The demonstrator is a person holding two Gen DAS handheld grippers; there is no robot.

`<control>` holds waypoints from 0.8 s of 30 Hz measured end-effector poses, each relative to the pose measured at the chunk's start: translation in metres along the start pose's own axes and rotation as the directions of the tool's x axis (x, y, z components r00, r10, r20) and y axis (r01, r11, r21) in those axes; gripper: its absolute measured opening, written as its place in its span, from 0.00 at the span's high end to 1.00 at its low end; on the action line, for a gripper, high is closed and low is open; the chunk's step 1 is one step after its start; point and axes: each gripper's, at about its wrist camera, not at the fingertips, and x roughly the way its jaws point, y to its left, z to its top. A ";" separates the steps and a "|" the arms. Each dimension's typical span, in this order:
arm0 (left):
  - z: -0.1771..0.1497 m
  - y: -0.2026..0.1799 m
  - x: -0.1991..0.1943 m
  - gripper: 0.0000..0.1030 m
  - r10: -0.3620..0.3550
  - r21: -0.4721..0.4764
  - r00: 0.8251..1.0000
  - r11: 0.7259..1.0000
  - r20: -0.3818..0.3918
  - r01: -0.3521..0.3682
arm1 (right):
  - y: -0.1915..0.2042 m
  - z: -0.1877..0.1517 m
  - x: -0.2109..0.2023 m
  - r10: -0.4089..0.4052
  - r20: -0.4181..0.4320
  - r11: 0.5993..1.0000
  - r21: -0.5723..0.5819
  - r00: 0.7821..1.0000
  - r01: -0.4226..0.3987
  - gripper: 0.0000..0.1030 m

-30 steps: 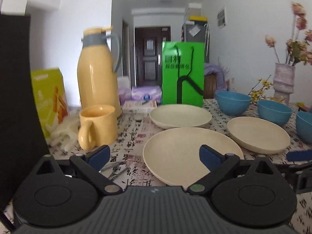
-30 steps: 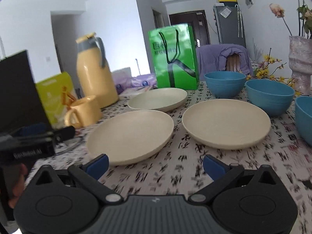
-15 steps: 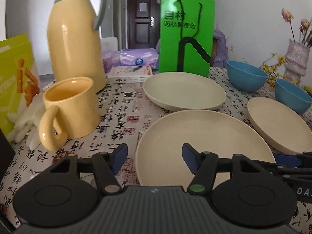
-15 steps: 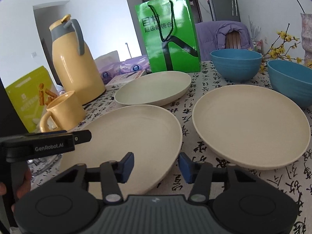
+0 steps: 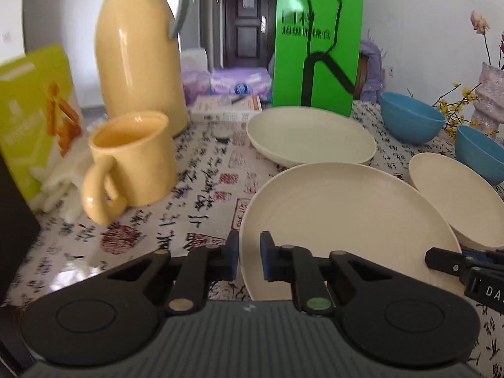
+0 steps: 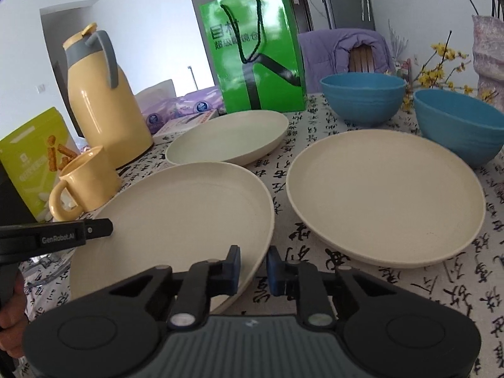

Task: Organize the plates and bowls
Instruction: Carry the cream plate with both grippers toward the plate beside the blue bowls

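Patterned tablecloth [image 5: 201, 189] carries everything. Yellow thermos jug [image 5: 138, 53] at 11 o'clock in left view, green paper bag [image 5: 316, 50] at 12. 3 cream plates: near plate [image 5: 343, 220] dead ahead, far plate [image 5: 310, 135] behind it, right plate [image 6: 384, 195] at 2 o'clock. 2 blue bowls [image 6: 362, 97] beyond. Yellow mug [image 5: 132, 163] at 10. My left gripper [image 5: 250, 260] and right gripper [image 6: 253, 269] each narrowed astride the near plate's rim; contact unclear, cannot tell if gripped.

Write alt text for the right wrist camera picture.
The right gripper nearly closed around the near rim of a cream plate, with the left gripper at the plate's far side. Two more plates, blue bowls, a yellow mug and jug sit behind.
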 end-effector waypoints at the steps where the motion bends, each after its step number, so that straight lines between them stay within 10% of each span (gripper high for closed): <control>1: -0.002 -0.002 -0.007 0.86 0.011 0.008 1.000 1.000 0.007 -0.011 | 0.002 -0.001 -0.006 0.001 0.007 1.000 -0.006 1.000 -0.001 0.84; 24: -0.152 -0.014 -0.230 0.86 0.046 -0.136 0.993 0.990 0.105 -0.032 | 0.035 -0.134 -0.216 0.085 0.101 0.985 -0.159 0.991 -0.068 0.85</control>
